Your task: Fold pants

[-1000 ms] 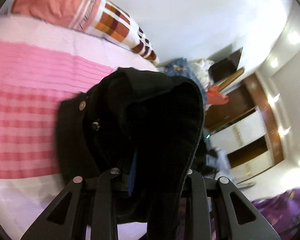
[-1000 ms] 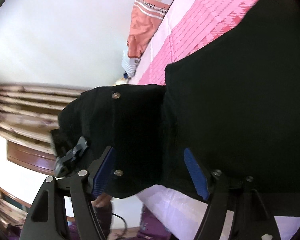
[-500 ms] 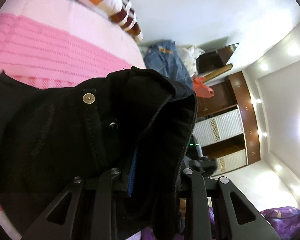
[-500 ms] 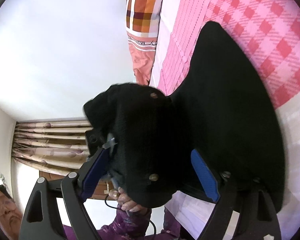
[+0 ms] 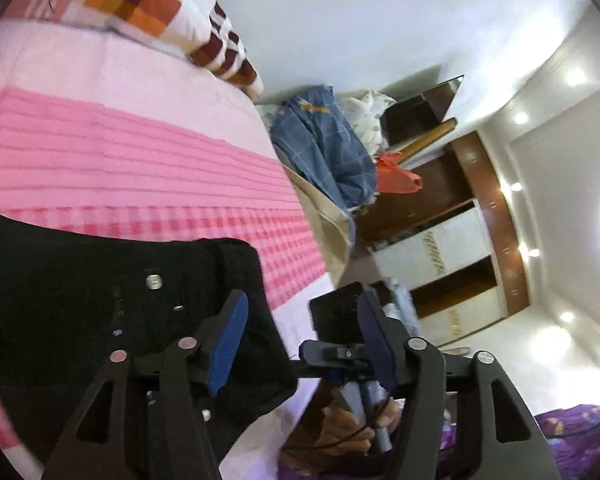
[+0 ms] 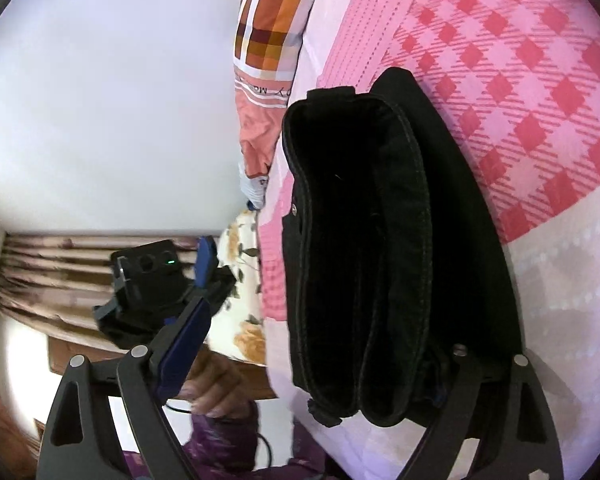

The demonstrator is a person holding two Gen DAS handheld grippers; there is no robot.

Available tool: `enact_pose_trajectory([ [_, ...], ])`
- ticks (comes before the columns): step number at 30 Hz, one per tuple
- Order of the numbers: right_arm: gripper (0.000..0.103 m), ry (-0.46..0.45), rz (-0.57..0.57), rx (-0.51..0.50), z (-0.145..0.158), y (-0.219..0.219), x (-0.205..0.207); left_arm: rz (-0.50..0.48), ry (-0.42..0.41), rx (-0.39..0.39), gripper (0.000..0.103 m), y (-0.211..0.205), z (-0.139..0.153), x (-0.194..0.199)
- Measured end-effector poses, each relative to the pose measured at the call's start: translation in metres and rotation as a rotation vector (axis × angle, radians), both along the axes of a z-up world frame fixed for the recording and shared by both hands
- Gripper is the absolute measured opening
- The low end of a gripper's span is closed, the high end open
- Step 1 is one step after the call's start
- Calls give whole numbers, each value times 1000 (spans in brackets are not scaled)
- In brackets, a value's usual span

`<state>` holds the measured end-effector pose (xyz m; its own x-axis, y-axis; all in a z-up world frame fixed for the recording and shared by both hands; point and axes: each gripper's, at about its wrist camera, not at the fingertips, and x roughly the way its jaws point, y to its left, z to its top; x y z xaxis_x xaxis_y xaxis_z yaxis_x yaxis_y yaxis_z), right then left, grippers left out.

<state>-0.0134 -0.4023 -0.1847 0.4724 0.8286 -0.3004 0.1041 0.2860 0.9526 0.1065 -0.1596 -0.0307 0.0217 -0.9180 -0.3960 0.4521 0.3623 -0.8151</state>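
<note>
Pants (image 6: 380,240): black, folded over, laid on the bed (image 6: 540,80) near its edge, waistband uppermost; metal rivets are seen on the cloth.

Left claw (image 5: 300,336): spread, jaws just opened, nothing pinched; the left pad (image 5: 228,340) is seen over the pants' corner, the right one past the bed edge.

Right claw (image 6: 320,320): spread wide, jaws just opened further, no pad pressing the pants lying between them; only its left pad (image 6: 184,344) is visible.

Pillow (image 5: 160,8): checked, at the far end of the bed.

Hand (image 5: 352,428): gripping a handle below.
</note>
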Motion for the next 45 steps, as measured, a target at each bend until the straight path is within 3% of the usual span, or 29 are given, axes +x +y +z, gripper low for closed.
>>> enact_pose_trajectory([
  [3, 85, -3, 40, -157, 7, 9, 2, 34, -47, 66, 62, 21, 3, -16],
  [5, 62, -7, 76, -272, 11, 17, 2, 63, -68, 121, 63, 36, -1, -26],
  [6, 57, -7, 87, -306, 12, 18, 1, 79, -75, 157, 63, 45, -3, -32],
  [9, 39, -2, 78, -329, 15, 12, -1, 123, -92, 232, 64, 64, -14, -44],
  [14, 29, 16, 70, -334, 15, 2, -10, 196, -73, 327, 65, 90, -38, -59],
  [20, 25, 76, 32, -260, -8, -19, -17, 289, -40, 371, 65, 117, -54, -67],
  [26, 25, 53, 39, -285, 1, -18, -22, 342, -78, 426, 65, 127, -52, -67],
  [36, 27, 93, 44, -259, -7, -23, -23, 370, -51, 469, 66, 133, -60, -65],
  [45, 32, 68, 49, -327, 2, -23, -27, 325, -212, 682, 66, 97, -59, -70],
])
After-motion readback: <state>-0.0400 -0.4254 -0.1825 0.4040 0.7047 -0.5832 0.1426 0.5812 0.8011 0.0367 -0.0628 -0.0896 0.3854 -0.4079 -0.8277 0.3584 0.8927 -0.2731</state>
